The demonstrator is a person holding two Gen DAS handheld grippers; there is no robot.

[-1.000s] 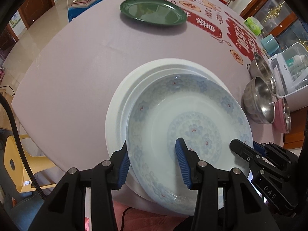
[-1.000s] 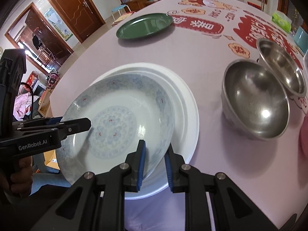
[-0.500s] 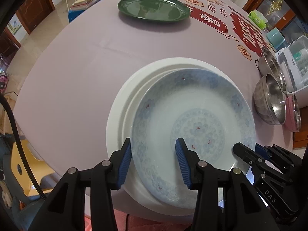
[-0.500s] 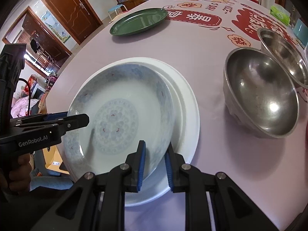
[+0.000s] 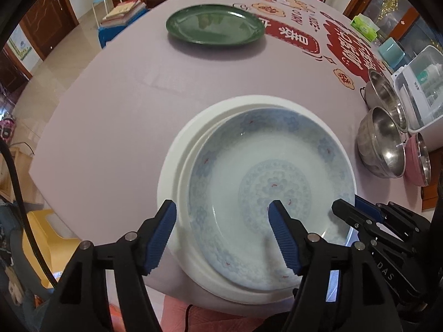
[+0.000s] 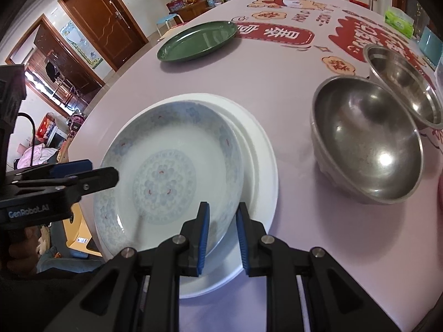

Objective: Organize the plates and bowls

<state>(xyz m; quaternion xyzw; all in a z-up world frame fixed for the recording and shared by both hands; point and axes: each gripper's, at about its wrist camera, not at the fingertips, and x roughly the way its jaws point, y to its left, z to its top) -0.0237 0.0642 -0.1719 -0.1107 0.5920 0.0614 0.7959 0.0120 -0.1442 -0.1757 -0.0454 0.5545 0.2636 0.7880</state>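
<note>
A blue-patterned plate (image 5: 271,166) (image 6: 166,144) lies nested in a larger white plate (image 5: 177,160) (image 6: 263,166) near the table's front edge. My left gripper (image 5: 221,213) straddles the patterned plate's near-left rim. Its jaws are opening and the blue pads stand clear of the rim. My right gripper (image 6: 221,220) is shut on the same plate's near-right rim, which runs between its pads. Each gripper shows in the other's view, the right gripper (image 5: 346,210) and the left gripper (image 6: 110,174). A dark green plate (image 5: 216,25) (image 6: 196,41) rests alone at the far side.
Two steel bowls (image 5: 382,149) (image 6: 365,144) overlap to the right of the plates, with a pink bowl (image 5: 418,163) beside them. A white storage box (image 5: 423,96), teal cup (image 5: 390,52) and tissue box (image 5: 365,25) line the right edge. A yellow chair (image 5: 47,238) stands below the table's left edge.
My left gripper's jaws have spread wide and let go of the patterned plate's rim. The plate has settled lower in the white plate. My right gripper keeps its grip.
</note>
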